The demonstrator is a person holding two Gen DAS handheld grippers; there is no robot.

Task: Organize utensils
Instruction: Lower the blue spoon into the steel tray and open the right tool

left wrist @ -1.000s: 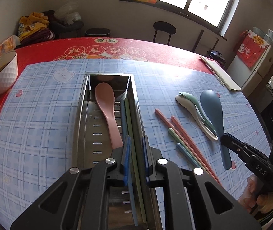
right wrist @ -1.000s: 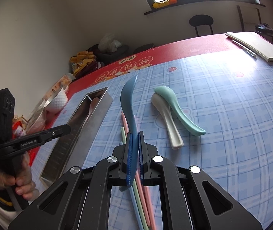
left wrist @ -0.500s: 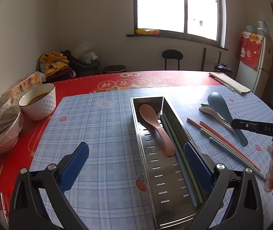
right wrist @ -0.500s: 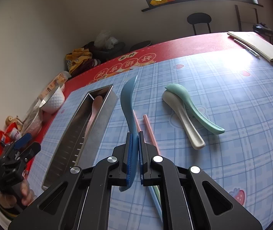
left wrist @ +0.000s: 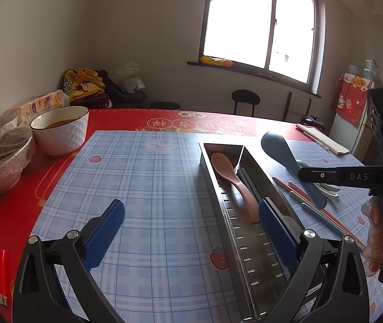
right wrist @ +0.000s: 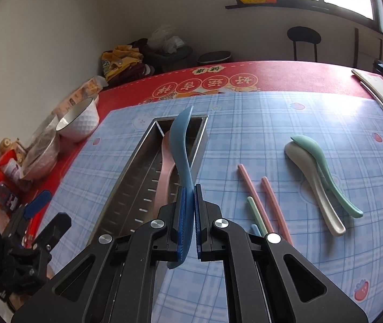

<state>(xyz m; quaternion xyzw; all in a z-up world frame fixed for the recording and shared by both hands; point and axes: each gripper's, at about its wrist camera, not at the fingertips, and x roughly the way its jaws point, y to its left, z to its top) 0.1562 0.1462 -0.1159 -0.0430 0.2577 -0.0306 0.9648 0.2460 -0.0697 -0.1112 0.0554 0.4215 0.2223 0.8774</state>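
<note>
Spoon time: the right gripper (right wrist: 188, 215) pinches the blue spoon (right wrist: 181, 145) by its handle, bowl forward above the steel tray (left wrist: 248, 253), lined up for a drop beside the pink spoon (left wrist: 231, 180). Left gripper (left wrist: 188, 231) hangs wide open and empty over the tray's near end, clearing the way, while chopsticks (right wrist: 256, 196) and two spoons (right wrist: 318, 177) wait on the checked mat (right wrist: 272, 123) to the tray's right.

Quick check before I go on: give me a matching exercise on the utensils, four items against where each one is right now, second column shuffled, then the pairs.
Items:
1. blue spoon
2. pink spoon
3. pink chopsticks
4. white spoon

Places:
A. lying inside the metal tray
B. on the checked mat, under the green spoon
C. clamped in the right gripper, above the tray
D. loose on the mat beside the tray

Pairs: 1-C, 2-A, 3-D, 4-B
</note>
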